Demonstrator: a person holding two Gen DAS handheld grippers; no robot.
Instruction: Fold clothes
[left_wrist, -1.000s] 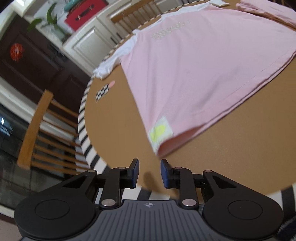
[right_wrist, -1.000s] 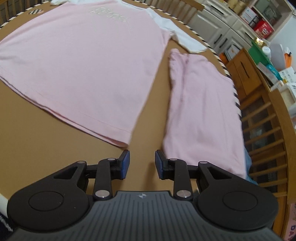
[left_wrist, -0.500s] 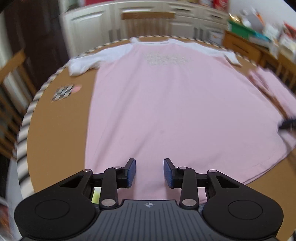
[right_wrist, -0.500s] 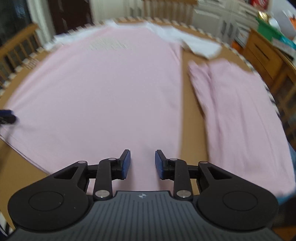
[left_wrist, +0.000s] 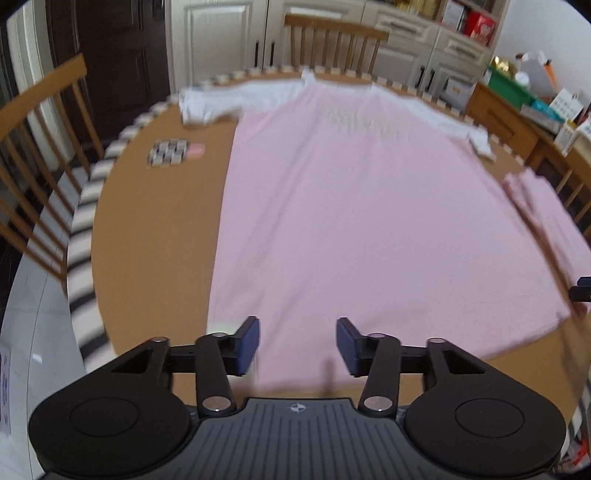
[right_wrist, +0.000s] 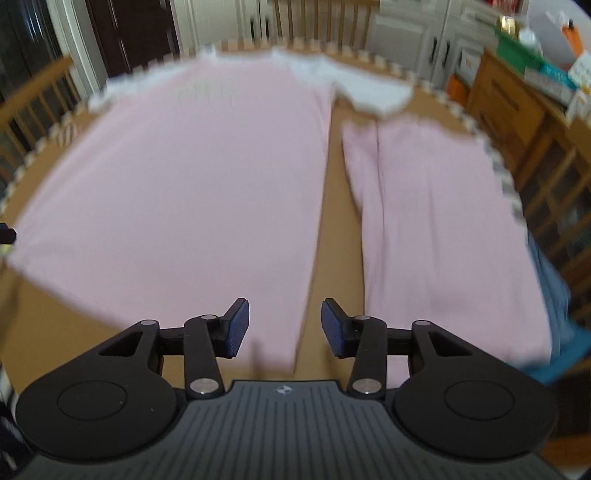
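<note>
Shirt: pink T-shirt (left_wrist: 362, 221) flat on round table (left_wrist: 155, 221)
Left gripper (left_wrist: 297, 345): jaws opening — nothing gripped, at shirt's 6 o'clock hem
Right gripper (right_wrist: 284, 326): jaws opening — empty
Folded pink garment (right_wrist: 436, 221): at shirt's 3 o'clock

A pale pink T-shirt (left_wrist: 369, 229) with white sleeves and a faint whitish print on its chest lies on a brown round table (left_wrist: 155, 236), whose edge carries a black-and-white striped band. A second garment (right_wrist: 436, 221), also pale pink, lies on the same table. A small black-and-white checkered card (left_wrist: 168, 153) has a pink patch at one end. The left gripper (left_wrist: 297, 345) and the right gripper (right_wrist: 284, 326) are black with dark blue pads. The chairs (left_wrist: 40, 162) are honey-coloured wood; the cabinets (left_wrist: 413, 48) are white.
</note>
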